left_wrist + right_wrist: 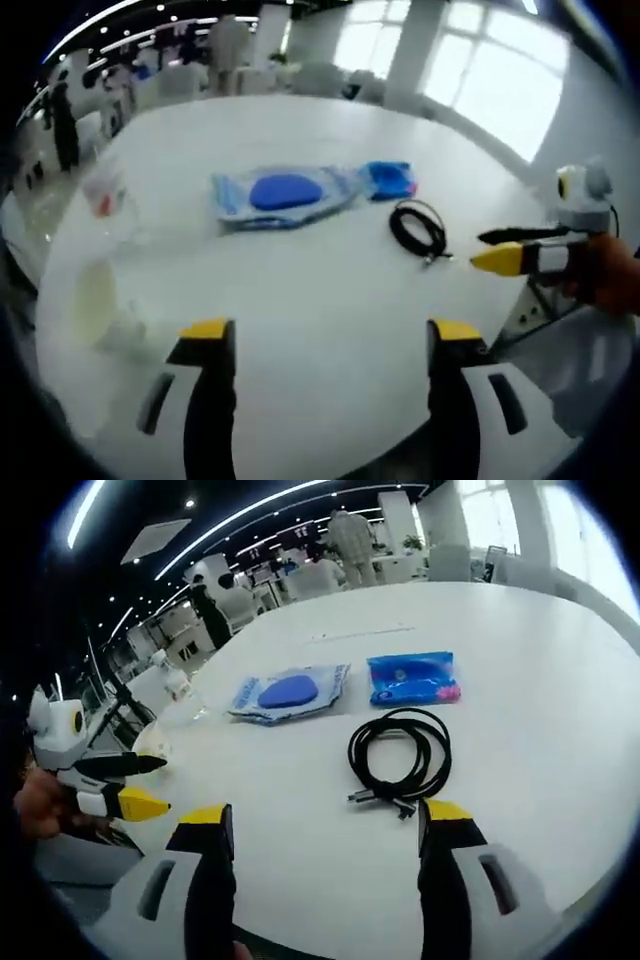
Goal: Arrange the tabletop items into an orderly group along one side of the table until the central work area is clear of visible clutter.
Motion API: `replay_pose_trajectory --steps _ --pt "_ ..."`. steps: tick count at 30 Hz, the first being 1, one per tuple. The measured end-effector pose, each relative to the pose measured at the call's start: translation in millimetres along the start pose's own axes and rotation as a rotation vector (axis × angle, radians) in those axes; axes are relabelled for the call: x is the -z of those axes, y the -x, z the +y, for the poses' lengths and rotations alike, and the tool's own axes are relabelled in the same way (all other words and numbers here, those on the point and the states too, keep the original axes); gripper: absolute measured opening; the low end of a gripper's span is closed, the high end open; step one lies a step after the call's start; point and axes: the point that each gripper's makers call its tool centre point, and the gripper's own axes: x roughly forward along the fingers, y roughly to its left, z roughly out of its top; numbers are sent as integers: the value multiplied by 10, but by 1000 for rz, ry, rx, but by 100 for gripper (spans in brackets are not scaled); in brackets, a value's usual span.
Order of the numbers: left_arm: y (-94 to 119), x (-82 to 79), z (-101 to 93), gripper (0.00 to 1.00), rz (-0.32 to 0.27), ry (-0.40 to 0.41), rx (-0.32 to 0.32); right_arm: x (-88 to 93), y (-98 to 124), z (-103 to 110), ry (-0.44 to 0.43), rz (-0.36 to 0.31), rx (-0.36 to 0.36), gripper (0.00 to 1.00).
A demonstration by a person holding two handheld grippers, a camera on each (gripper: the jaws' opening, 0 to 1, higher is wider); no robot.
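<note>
Right gripper view: the right tongs gape empty just short of a coiled black cable on the white worktop. Beyond it lie two blue packets. The left tongs also stand open, holding nothing.

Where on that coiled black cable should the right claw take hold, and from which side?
Probably across the near side of the coiled black cable, where the strands bunch by the plug ends. It lies flat, just ahead of the open right claw, so come straight down from above.

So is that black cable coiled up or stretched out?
Coiled: the black cable lies in a loose loop on the table, ends together.
</note>
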Motion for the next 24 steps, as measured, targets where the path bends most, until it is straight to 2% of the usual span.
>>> replay_pose_trajectory --steps 3,8,11,15,19,22,24 --pt "6 30 0 75 1 -25 5 34 21 12 -15 -3 6 75" --pt "33 30 21 75 -26 -12 4 50 17 39 -3 0 1 75" --pt "43 -97 7 72 -77 -5 21 7 27 61 11 -17 -3 75" --pt "63 -32 47 72 -60 20 16 36 32 14 -5 -8 16 76" --pt "92 -103 70 71 -93 33 8 30 33 -27 0 -13 31 77" --pt "70 -81 54 70 -84 29 13 59 39 21 -31 -1 4 70" --pt "68 -56 24 68 -70 31 23 55 49 -2 -18 -2 18 69"
